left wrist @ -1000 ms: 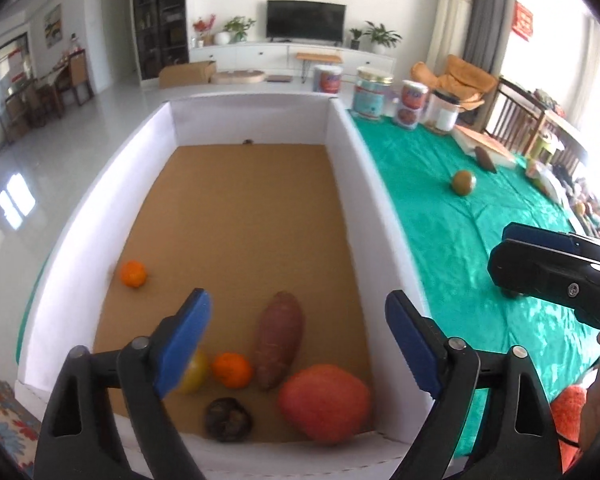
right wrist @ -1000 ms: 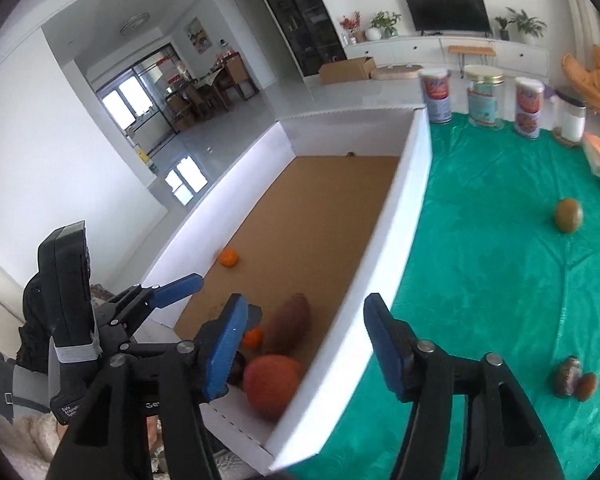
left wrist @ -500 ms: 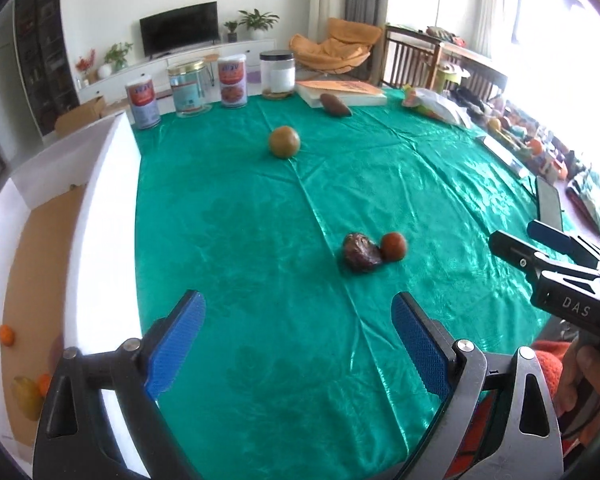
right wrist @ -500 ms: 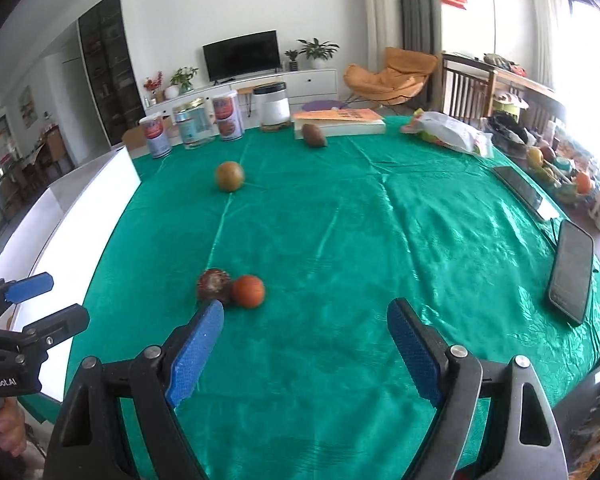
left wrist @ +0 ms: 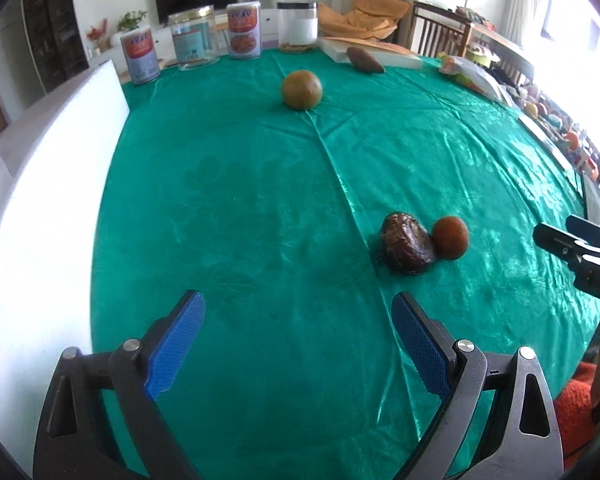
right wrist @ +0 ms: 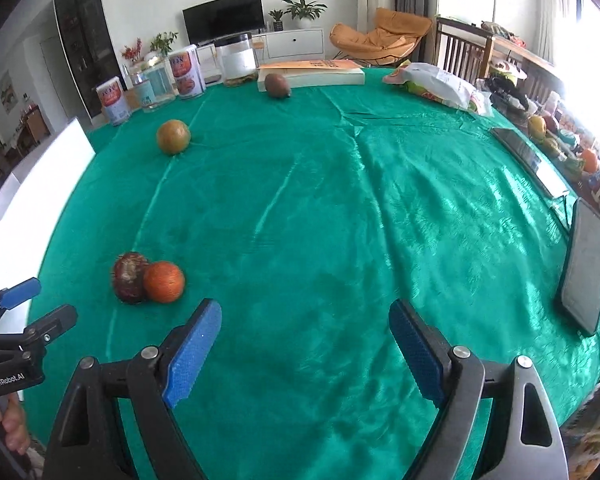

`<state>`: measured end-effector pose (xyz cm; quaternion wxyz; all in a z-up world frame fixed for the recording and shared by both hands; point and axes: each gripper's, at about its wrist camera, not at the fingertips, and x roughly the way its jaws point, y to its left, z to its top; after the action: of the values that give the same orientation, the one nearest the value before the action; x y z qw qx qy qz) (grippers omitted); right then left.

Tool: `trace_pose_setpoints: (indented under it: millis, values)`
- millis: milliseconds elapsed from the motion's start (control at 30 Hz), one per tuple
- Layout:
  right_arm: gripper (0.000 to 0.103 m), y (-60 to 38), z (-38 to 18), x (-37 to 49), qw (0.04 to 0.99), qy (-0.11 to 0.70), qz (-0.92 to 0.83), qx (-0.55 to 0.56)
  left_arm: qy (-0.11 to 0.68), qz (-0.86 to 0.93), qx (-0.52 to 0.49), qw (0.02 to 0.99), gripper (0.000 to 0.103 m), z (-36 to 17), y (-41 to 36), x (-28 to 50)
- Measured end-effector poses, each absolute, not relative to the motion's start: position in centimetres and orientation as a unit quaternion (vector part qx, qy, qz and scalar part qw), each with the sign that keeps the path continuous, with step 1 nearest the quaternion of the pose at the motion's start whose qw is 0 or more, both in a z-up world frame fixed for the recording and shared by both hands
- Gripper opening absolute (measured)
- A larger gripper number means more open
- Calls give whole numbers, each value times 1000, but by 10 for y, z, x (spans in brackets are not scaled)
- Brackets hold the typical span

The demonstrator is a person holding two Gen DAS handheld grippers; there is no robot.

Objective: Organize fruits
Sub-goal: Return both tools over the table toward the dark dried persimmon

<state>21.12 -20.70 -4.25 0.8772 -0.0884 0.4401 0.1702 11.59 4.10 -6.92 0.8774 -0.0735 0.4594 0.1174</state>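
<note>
Both claws, left claw [left wrist: 298, 342] and right claw [right wrist: 304, 344], hang spread and empty above the desk [left wrist: 260, 200]. Near its front edge, a dark wrinkled fruit [left wrist: 406, 242] touches a small orange [left wrist: 450, 237]. Likely next: reach and pinch one for the white box [left wrist: 40, 184].

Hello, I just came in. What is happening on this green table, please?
A person holds one claw in each hand, sorting fruits. Both the left claw and right claw are open and empty above the green cloth. A dark fruit and a small orange fruit lie touching, not yet picked. A round fruit sits farther back. The white box is at the left.
</note>
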Motion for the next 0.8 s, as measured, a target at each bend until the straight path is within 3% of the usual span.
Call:
trace_pose_setpoints:
  millis: [233, 400, 600, 800]
  values:
    - [86, -223, -64, 242, 878, 438, 183, -62, 459, 136, -69, 875, 96, -93, 48, 131]
    - [86, -232, -74, 253, 874, 444, 192, -39, 446, 139, -73, 881, 102, -96, 50, 132]
    - [89, -222, -75, 253, 875, 438, 193, -67, 447, 138, -72, 881, 103, -97, 50, 135]
    - [99, -218, -79, 256, 873, 447, 182, -78, 447, 138, -73, 881, 103, -97, 50, 135]
